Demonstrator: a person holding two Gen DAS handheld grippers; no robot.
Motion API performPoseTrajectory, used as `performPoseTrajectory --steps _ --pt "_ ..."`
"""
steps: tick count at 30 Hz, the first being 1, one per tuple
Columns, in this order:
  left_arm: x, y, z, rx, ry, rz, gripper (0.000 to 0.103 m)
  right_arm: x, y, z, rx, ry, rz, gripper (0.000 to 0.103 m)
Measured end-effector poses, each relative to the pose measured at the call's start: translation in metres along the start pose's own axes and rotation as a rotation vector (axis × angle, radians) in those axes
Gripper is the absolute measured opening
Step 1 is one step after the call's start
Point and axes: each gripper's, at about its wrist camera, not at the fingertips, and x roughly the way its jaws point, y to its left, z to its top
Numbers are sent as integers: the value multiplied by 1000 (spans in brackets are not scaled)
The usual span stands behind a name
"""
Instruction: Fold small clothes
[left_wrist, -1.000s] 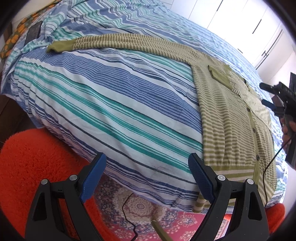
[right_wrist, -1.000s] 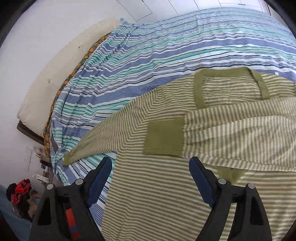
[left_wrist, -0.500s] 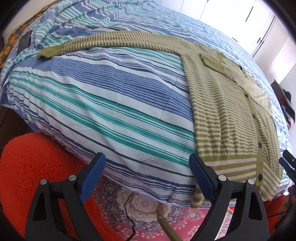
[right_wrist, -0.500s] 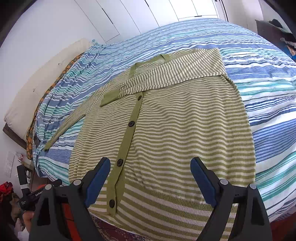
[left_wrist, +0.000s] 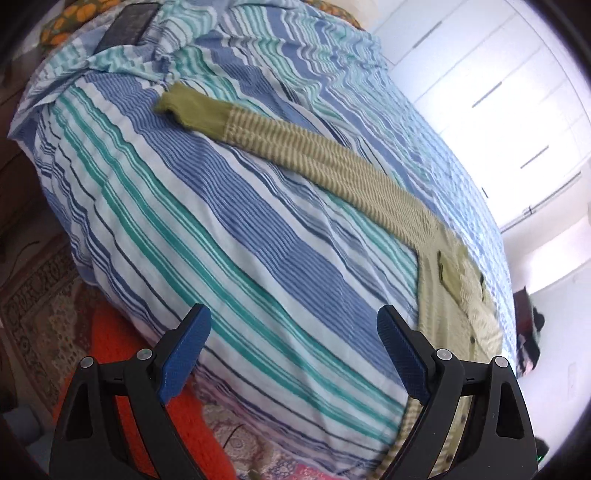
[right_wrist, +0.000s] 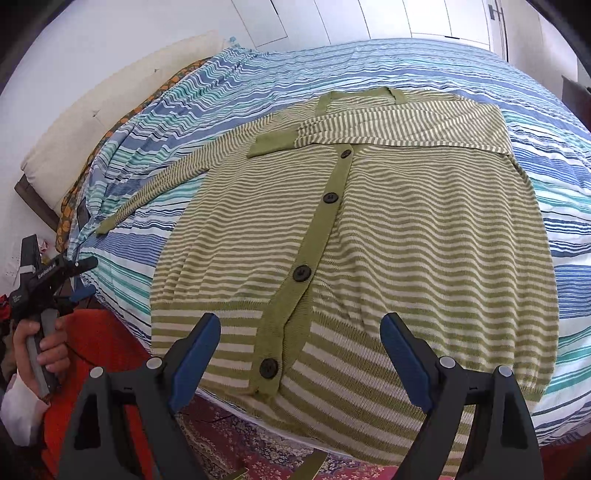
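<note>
A green and cream striped cardigan (right_wrist: 406, 240) lies flat and buttoned on the striped bed cover (right_wrist: 554, 206). One sleeve (right_wrist: 388, 125) is folded across its chest, with the plain green cuff (right_wrist: 273, 142) near the top button. The other sleeve (left_wrist: 314, 155) stretches straight out over the cover, ending in a green cuff (left_wrist: 184, 107). My right gripper (right_wrist: 301, 325) hangs open above the hem, nothing between its blue pads. My left gripper (left_wrist: 293, 325) stands open over the bed's edge, short of the outstretched sleeve. In the right wrist view the left gripper (right_wrist: 88, 277) is held by a hand at the bed's left side.
A cream headboard cushion (right_wrist: 92, 122) lines the far left of the bed. An orange rug (left_wrist: 110, 332) and a patterned carpet (right_wrist: 240, 435) lie on the floor below the bed's edge. White wardrobe doors (left_wrist: 480, 74) stand behind. A dark flat item (left_wrist: 127, 26) rests near the pillows.
The right gripper has drawn back from the cardigan's chest to its hem. The left gripper has swung left and rolled, so the outstretched sleeve now fills its view. Both stayed open.
</note>
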Motion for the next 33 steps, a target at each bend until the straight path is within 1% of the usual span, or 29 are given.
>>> performPoseTrajectory --steps 3,5,6,7,8,10,13,14,17,19,20,22,24,25,27,30,33 --pt "8 47 54 -178 -75 -31 91 4 4 -2 -12 16 0 88" --pt "20 73 80 -281 -98 -77 89 7 6 -2 -14 24 -1 88" --pt "29 84 91 -325 -95 -90 82 8 7 -1 -16 27 -2 88" --pt "38 94 99 -367 -84 -101 78 9 9 -1 -19 30 -2 88" --pt "48 102 106 -407 -73 -104 77 10 10 -1 -23 34 -4 88" --pt "62 113 112 -463 -78 -94 74 13 13 0 -34 44 -8 88" --pt "72 120 119 -489 -109 -92 70 19 17 0 -46 64 -12 88" --pt "74 120 123 -485 -118 -88 69 21 18 0 -46 71 -12 88" --pt "80 115 137 -453 -132 -70 58 30 20 -3 -44 100 -6 88" --pt "84 111 148 -434 -130 -63 41 35 22 -4 -54 113 -9 88" --pt "85 110 149 -424 -127 -50 36 37 24 -4 -60 116 -10 88" --pt "91 107 155 -399 -102 6 6 38 27 -4 -71 117 -8 88" --pt "92 108 156 -383 -76 64 5 38 30 -2 -72 114 -2 88" --pt "88 103 157 -368 -78 81 5 38 31 -2 -71 110 5 88" --pt "77 87 161 -303 -100 114 5 35 34 0 -73 99 15 88" --pt "58 45 172 -163 -137 153 5 26 34 0 -77 71 22 88" --pt "41 -21 179 11 -167 151 5 14 29 2 -71 33 27 88"
